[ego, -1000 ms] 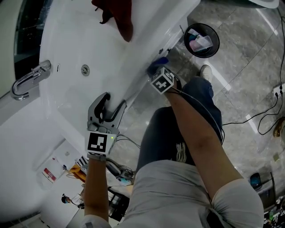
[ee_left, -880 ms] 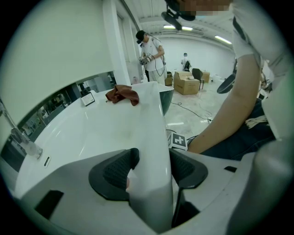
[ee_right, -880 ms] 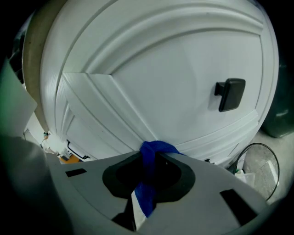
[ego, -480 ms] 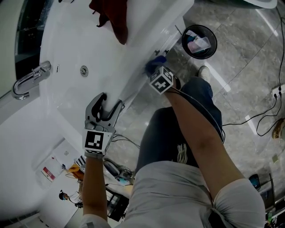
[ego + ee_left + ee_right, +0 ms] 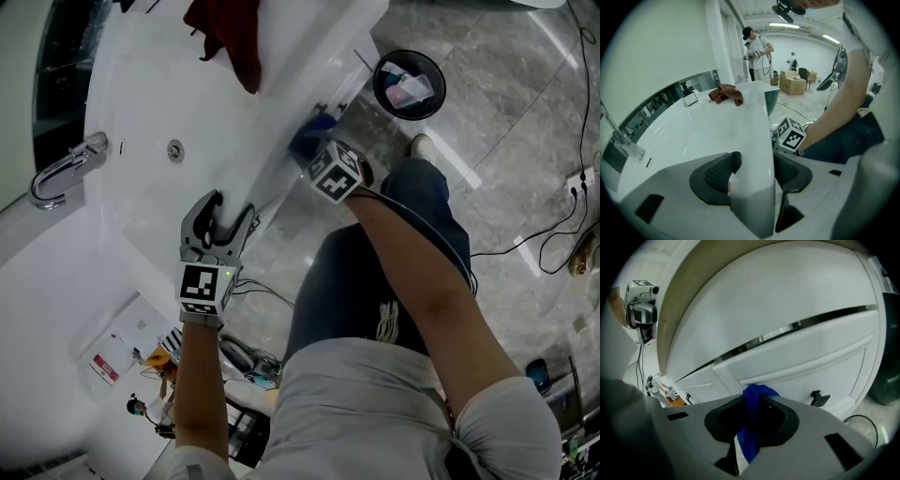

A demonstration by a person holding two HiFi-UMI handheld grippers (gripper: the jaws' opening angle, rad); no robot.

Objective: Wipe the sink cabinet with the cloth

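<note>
Blue cloth [image 5: 753, 401] — white cabinet [image 5: 787, 301]

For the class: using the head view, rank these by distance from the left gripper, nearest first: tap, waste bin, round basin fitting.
1. Round basin fitting, just ahead of the left gripper, which sits on the sink rim.
2. Tap, far left of the basin.
3. Waste bin, on the floor, right.

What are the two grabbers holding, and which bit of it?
The right gripper pinches a bunched blue cloth partway along in its jaws. The left gripper clamps the white sink counter by its front edge.
</note>
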